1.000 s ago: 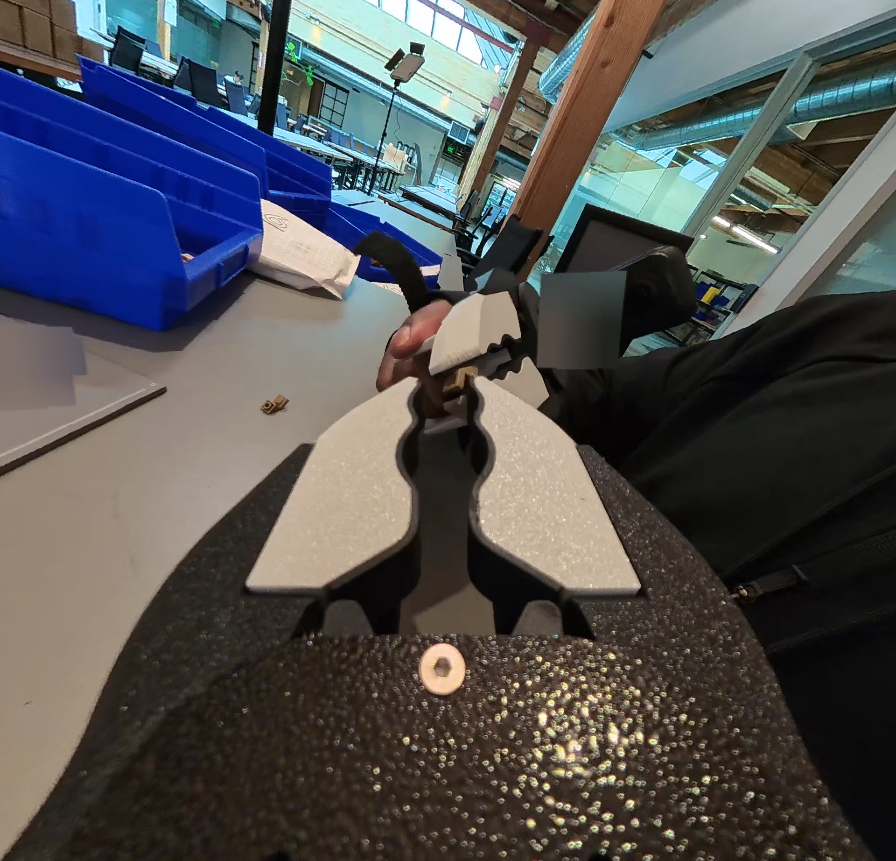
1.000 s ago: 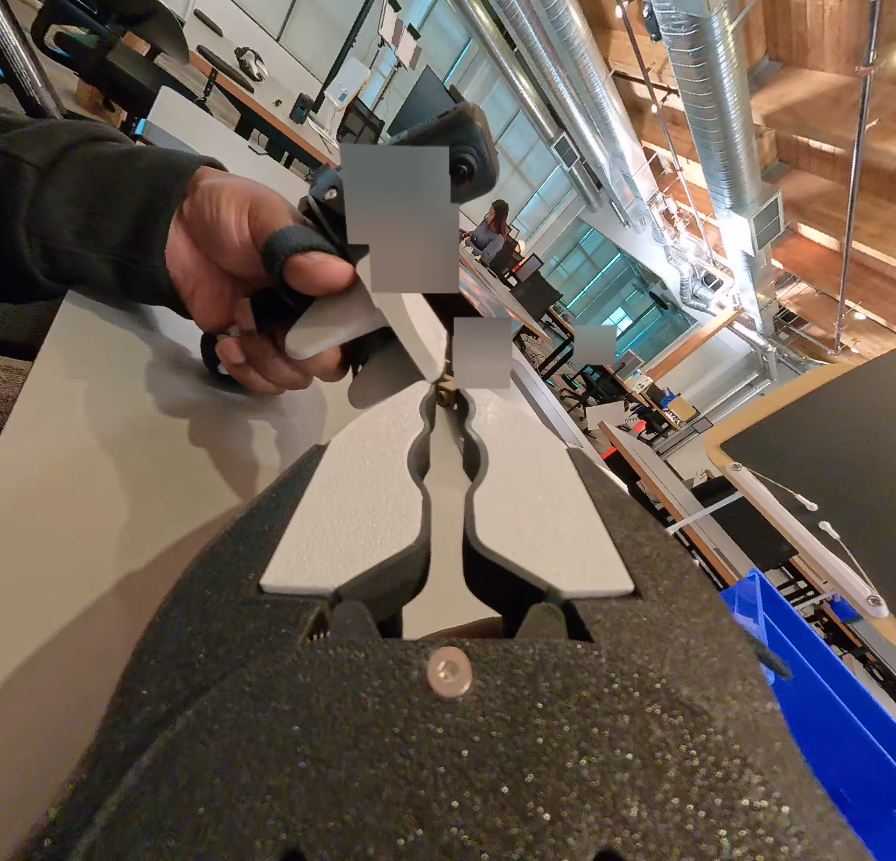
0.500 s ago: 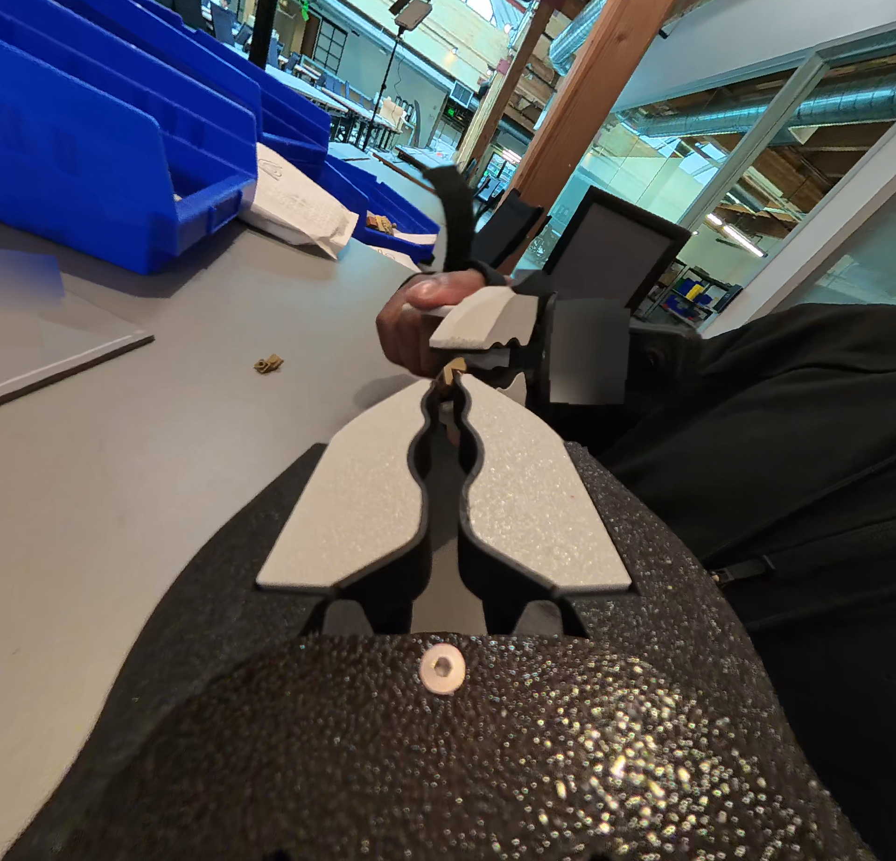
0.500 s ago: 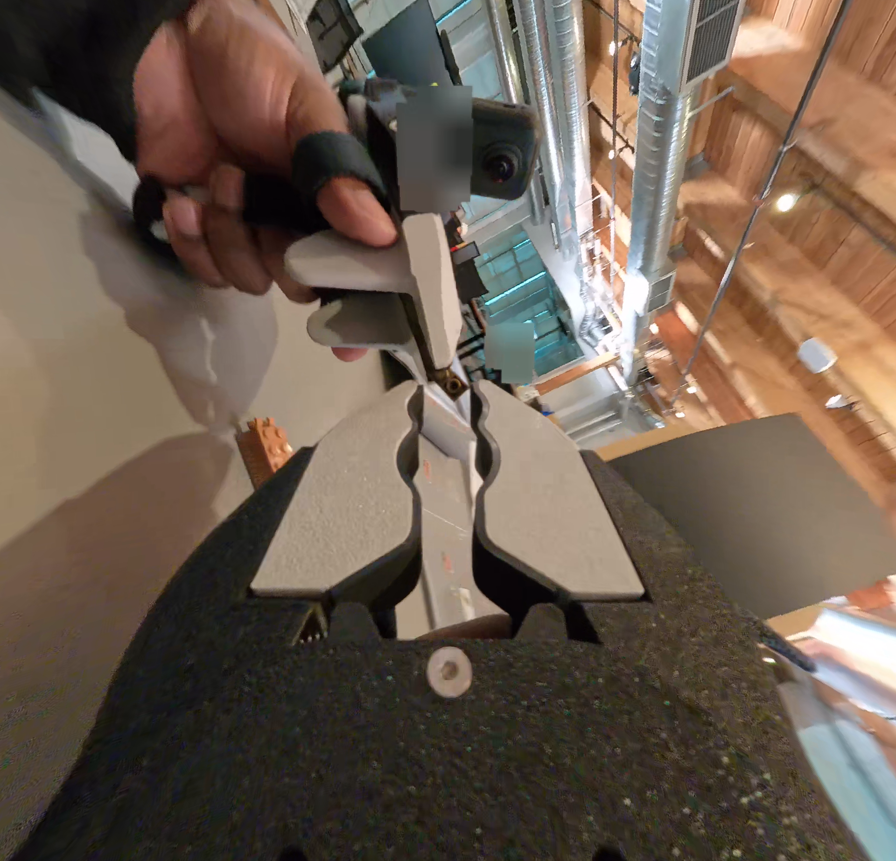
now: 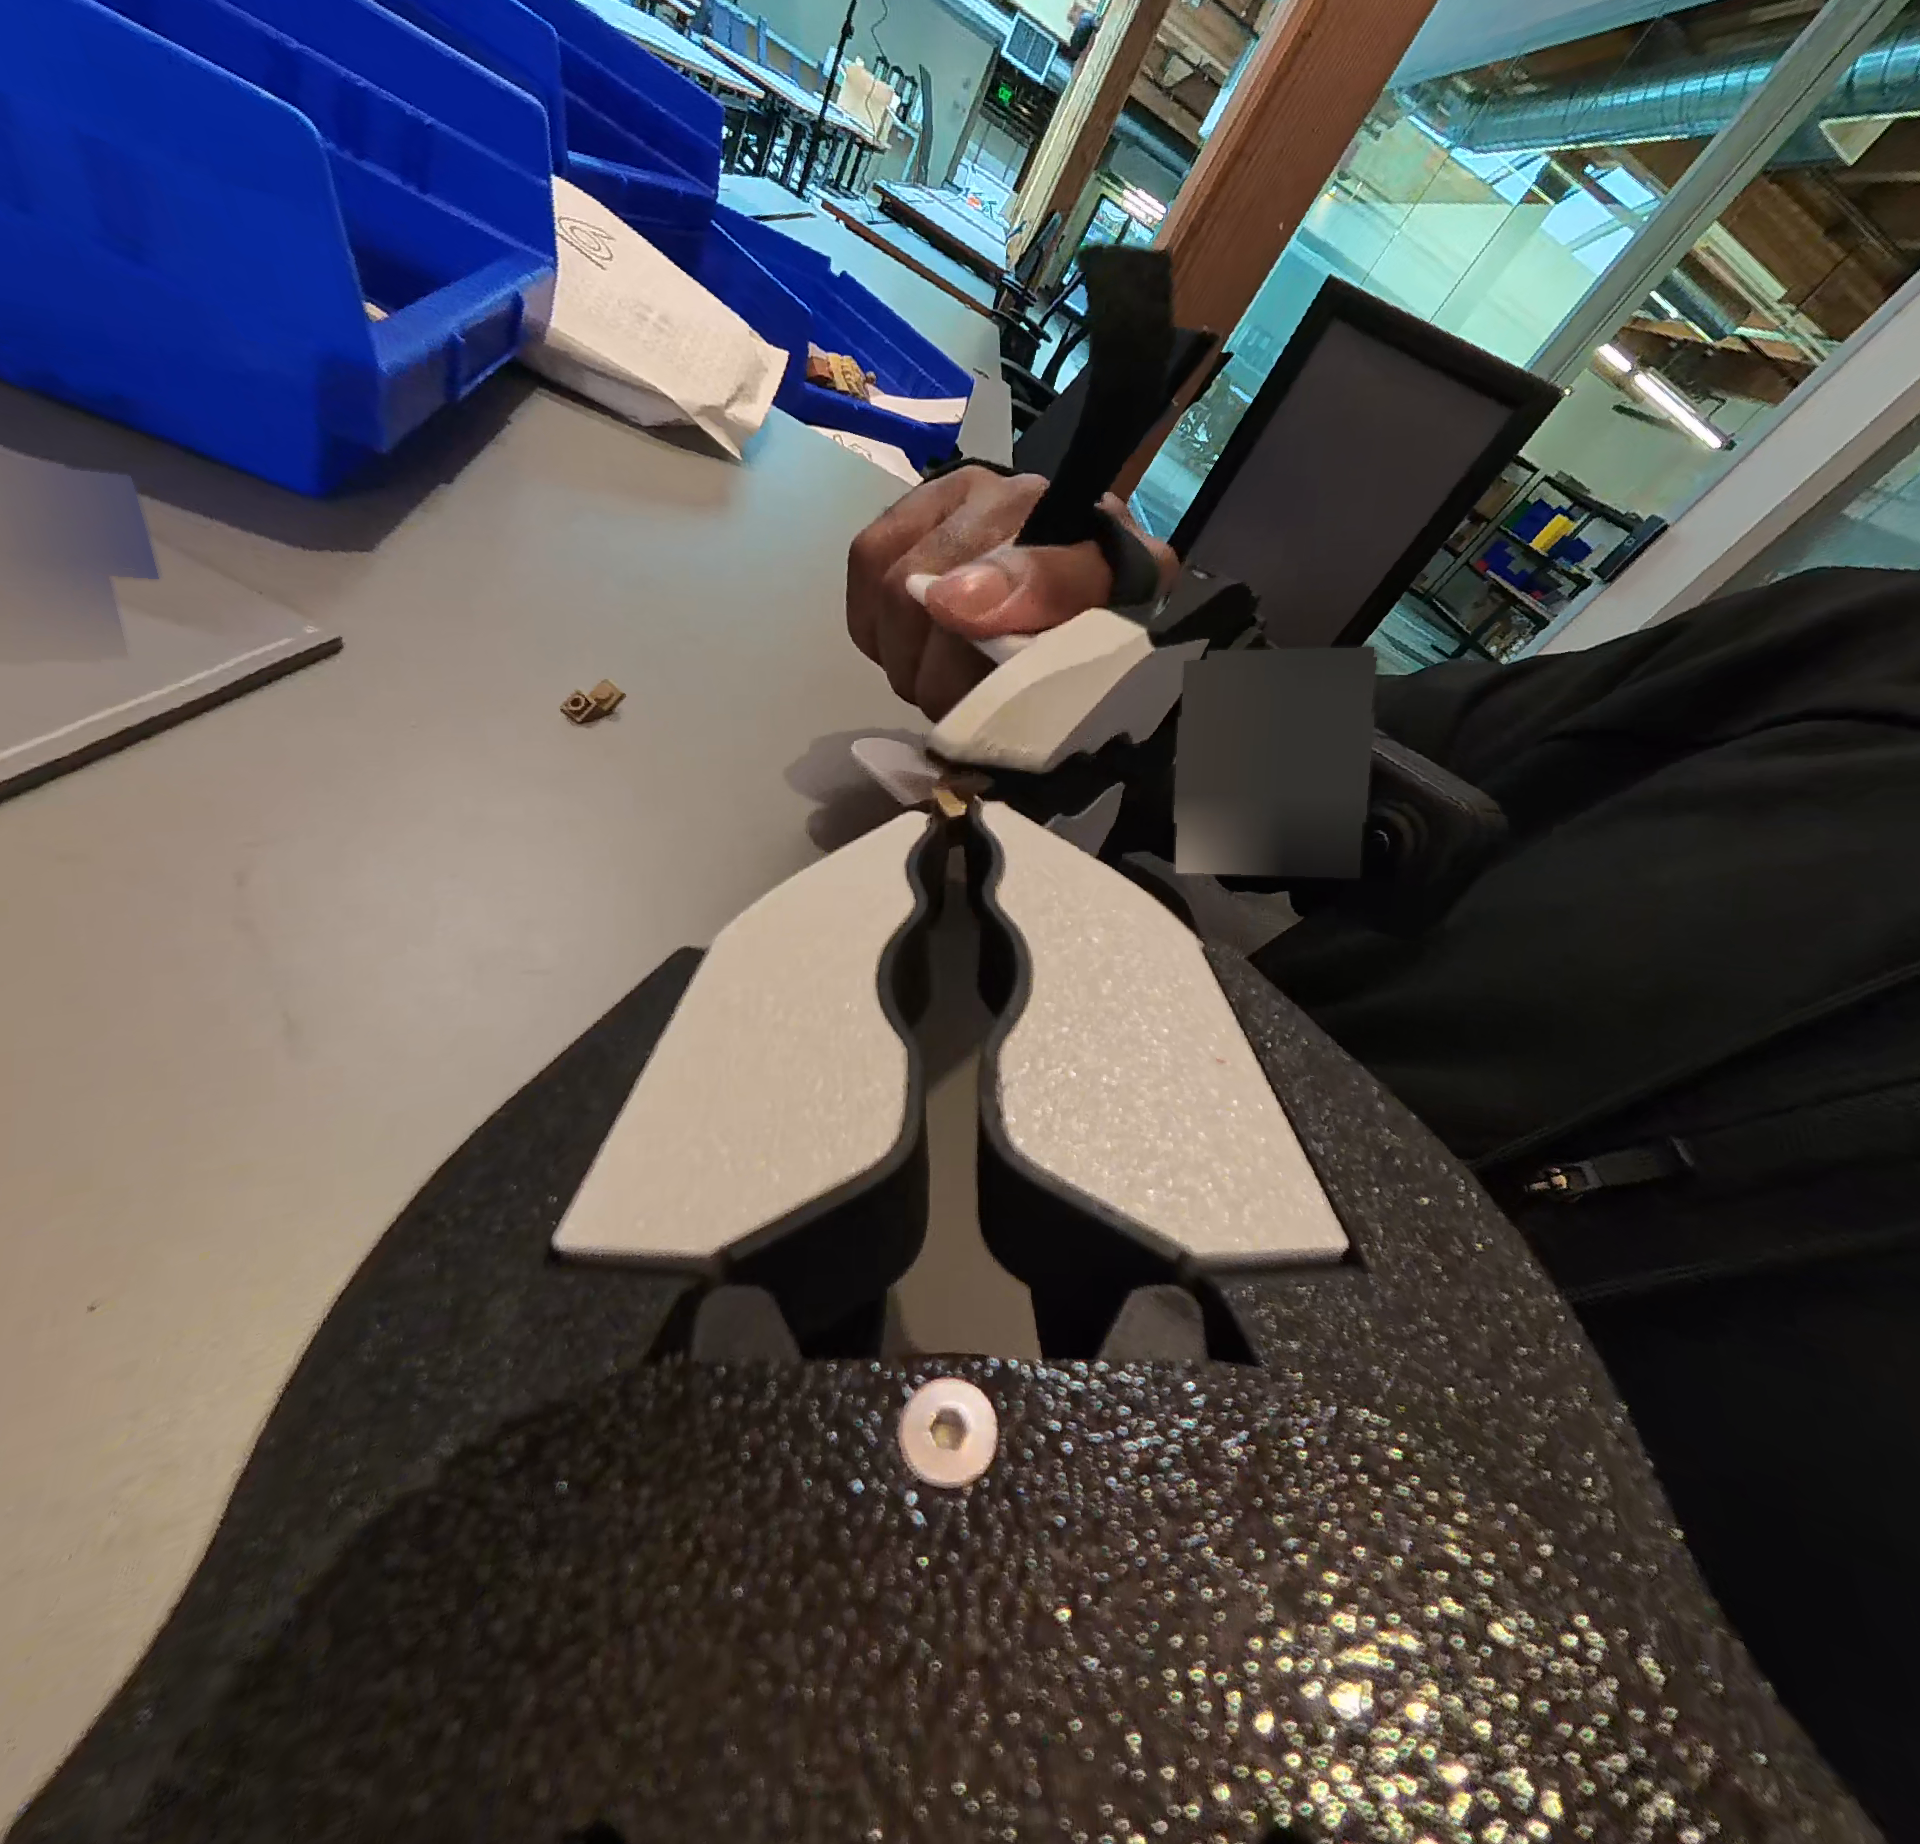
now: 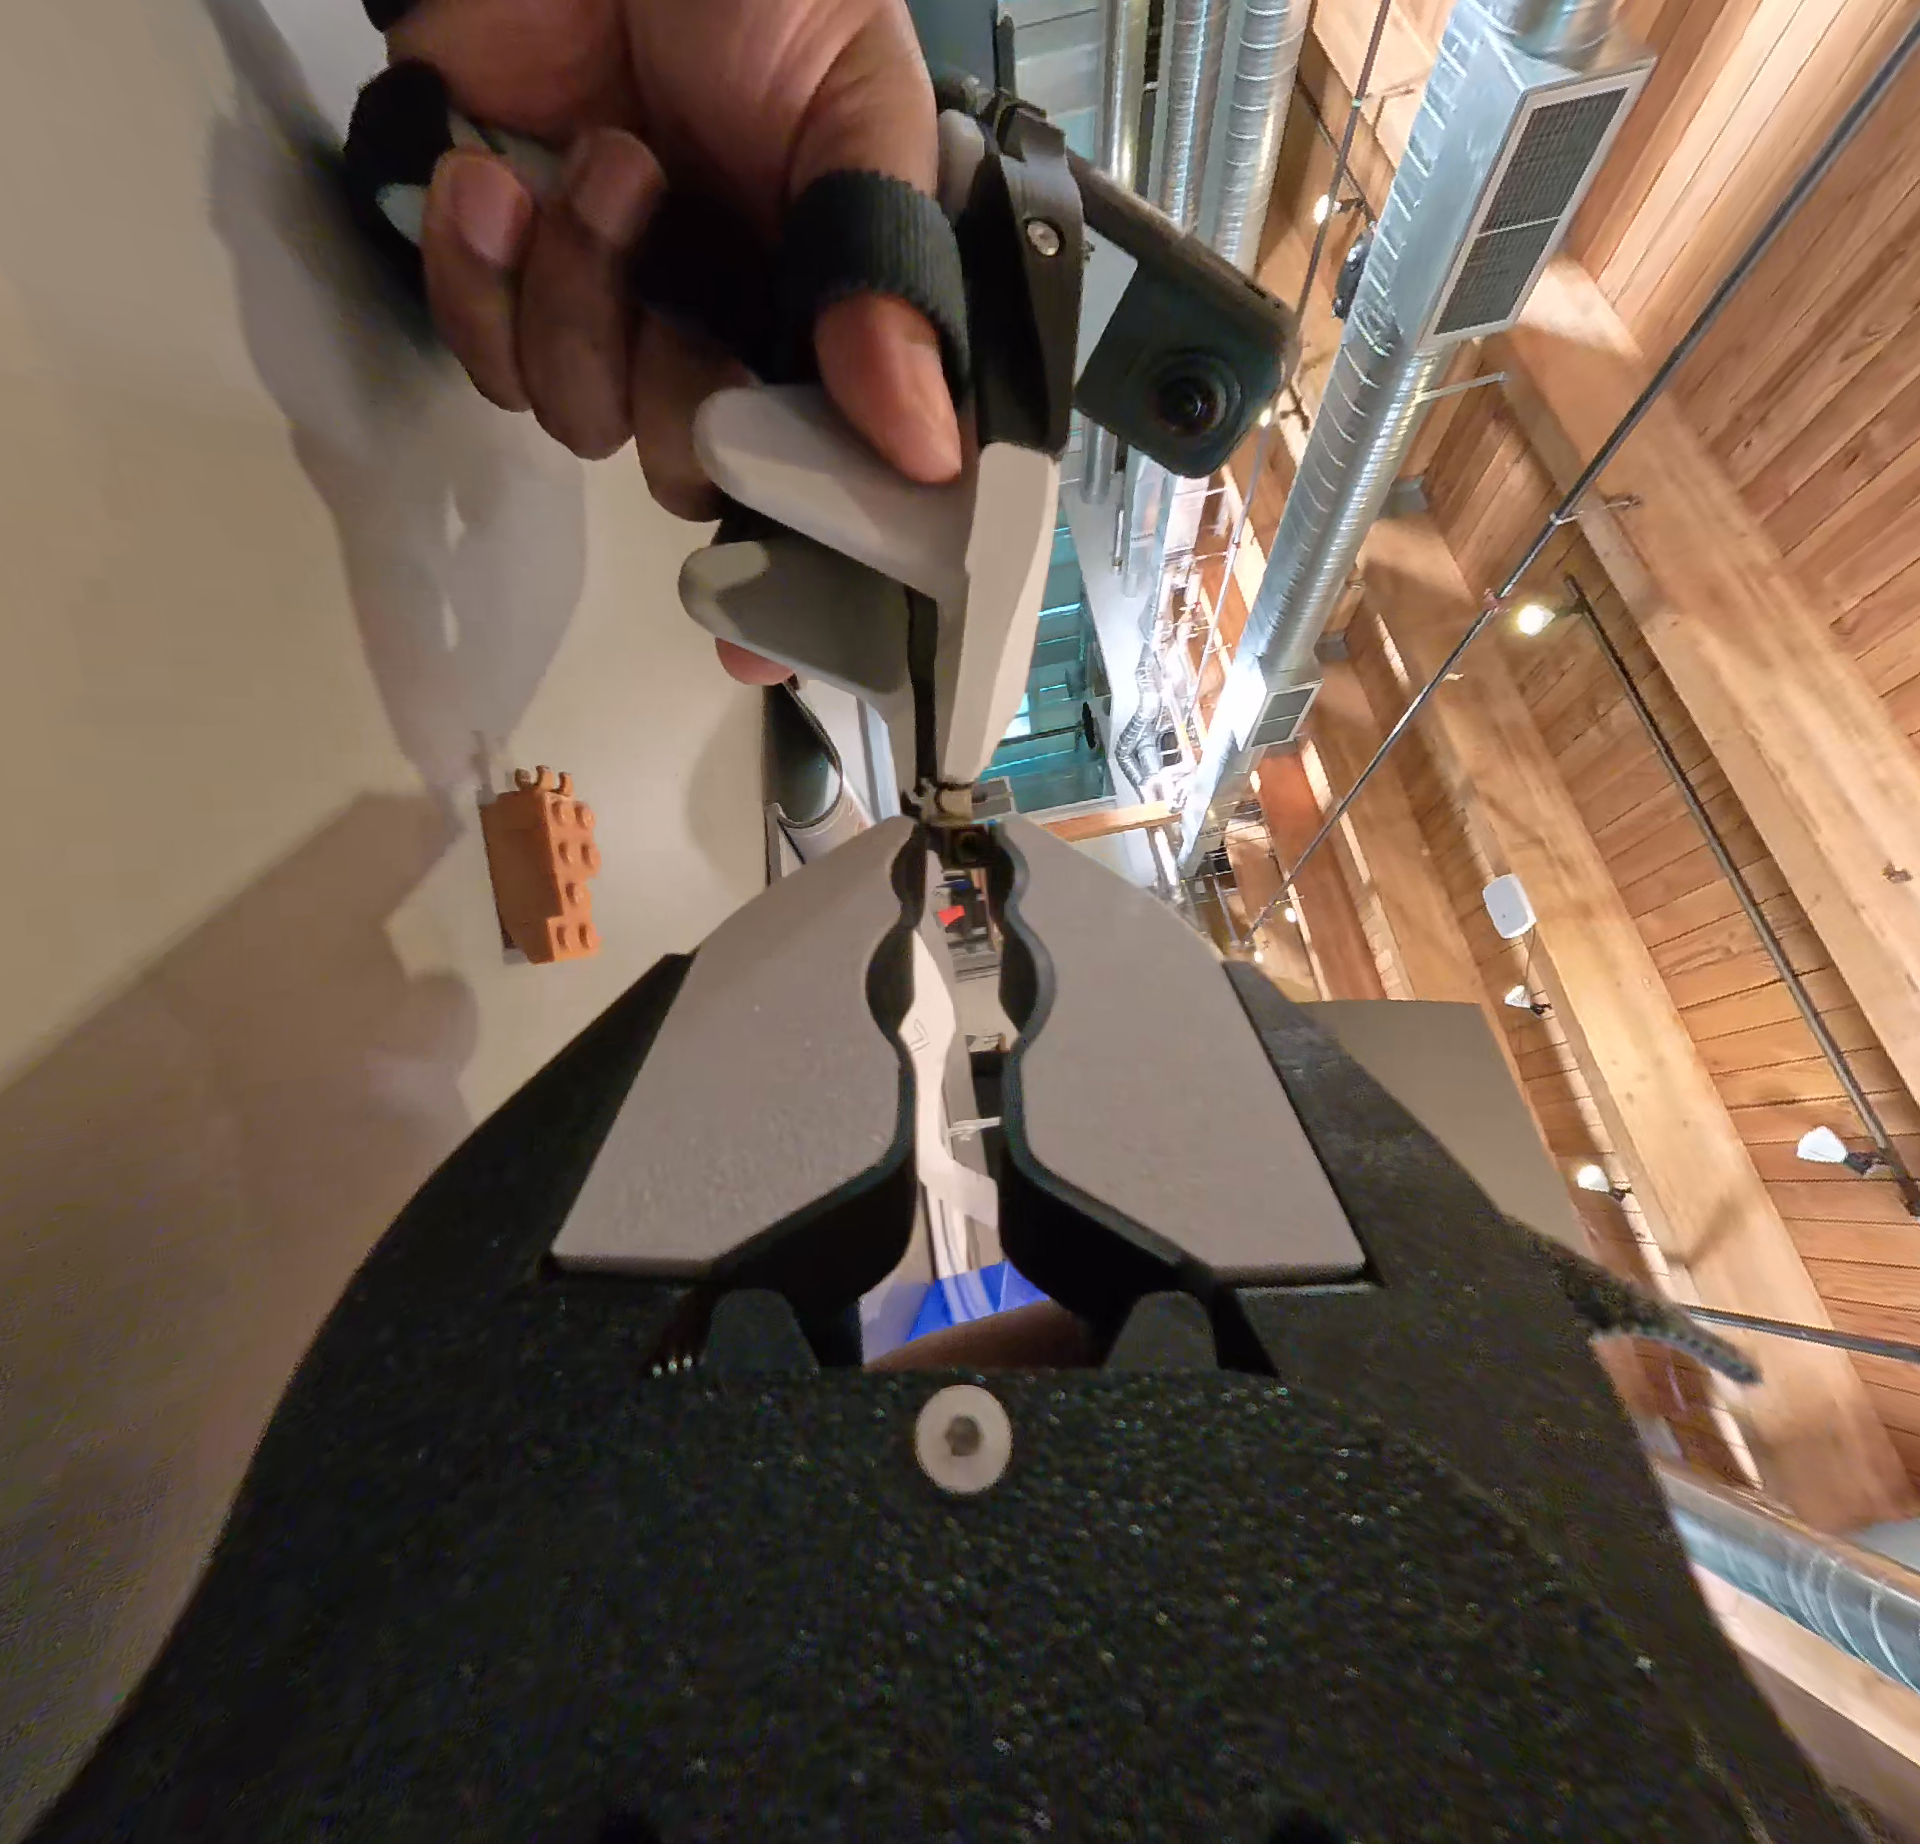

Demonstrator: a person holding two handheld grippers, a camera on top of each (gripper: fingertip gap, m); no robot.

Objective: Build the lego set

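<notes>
Here, both grippers meet tip to tip above the bench (image 5: pixel 312 963). The left gripper (image 5: pixel 948 826) pinches a tan stud piece (image 5: pixel 948 803); the right gripper (image 6: pixel 961 838) clamps a darker one (image 6: pixel 968 845). Tiny, rigid and light, each likely slips unless squeezed on flat sides.

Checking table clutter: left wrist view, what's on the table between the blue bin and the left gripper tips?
Only one small tan brick piece lies on the grey table between the blue bin and the left gripper, as the left wrist view shows.

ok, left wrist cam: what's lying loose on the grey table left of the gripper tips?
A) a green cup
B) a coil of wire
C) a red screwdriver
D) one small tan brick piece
D: a small tan brick piece lies alone on the grey table, left of the left gripper.
</notes>
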